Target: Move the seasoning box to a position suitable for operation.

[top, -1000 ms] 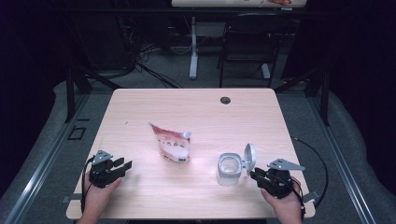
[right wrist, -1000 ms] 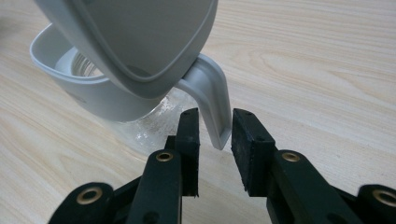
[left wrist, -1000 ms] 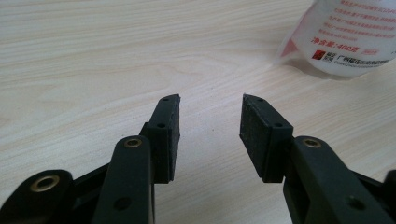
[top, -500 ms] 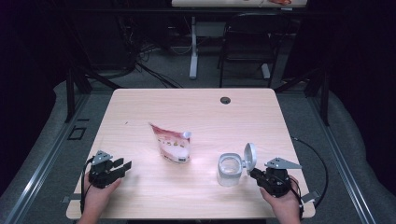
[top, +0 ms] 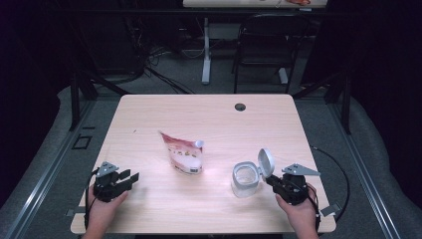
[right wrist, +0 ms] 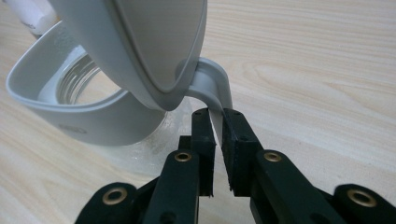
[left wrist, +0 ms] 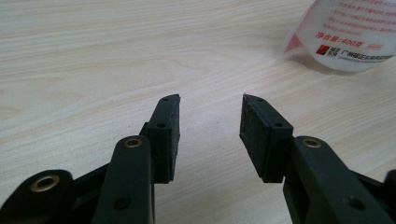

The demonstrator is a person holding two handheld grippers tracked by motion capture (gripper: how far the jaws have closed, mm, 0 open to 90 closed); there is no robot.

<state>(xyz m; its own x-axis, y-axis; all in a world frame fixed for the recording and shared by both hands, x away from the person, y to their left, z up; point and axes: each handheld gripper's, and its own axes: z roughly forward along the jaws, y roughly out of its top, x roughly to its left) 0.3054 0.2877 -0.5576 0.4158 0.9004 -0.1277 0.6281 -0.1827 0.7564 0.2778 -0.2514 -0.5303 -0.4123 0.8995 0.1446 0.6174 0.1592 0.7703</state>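
The only writing I can make out is on the white and red soft plastic refill pouch (left wrist: 348, 32) lying on the light wooden bench (left wrist: 93, 56). In the left gripper view it carries red Chinese characters, a line reading "净含量:400克", and a small red square logo beside "广州". The lines above that are too small to read.
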